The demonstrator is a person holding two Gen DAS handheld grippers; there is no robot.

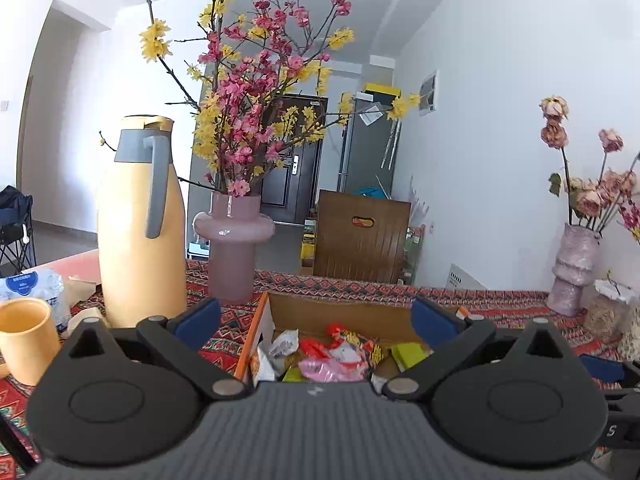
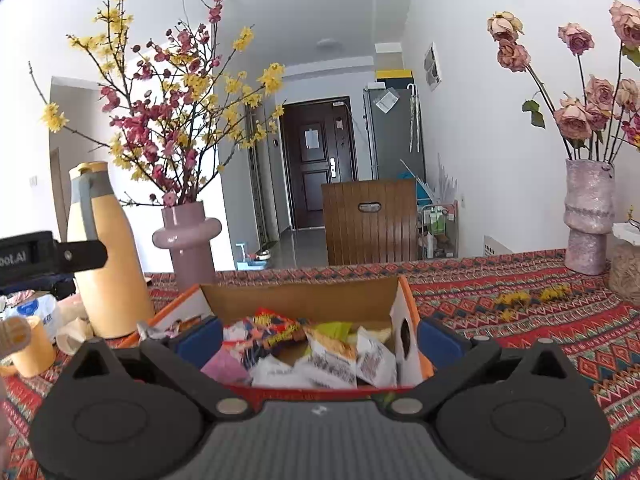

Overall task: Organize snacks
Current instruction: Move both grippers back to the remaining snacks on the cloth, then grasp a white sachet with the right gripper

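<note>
Both claws gape empty: the left gripper (image 1: 316, 318) and right gripper (image 2: 320, 336) each face the open-topped cardboard box (image 2: 304, 300) of jumbled snack packets (image 2: 320, 354), its long axis crosswise just ahead.

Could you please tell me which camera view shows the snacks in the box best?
The right wrist view: the snacks fill the open box centrally. The left wrist view shows fewer, partly hidden behind the gripper body.
</note>
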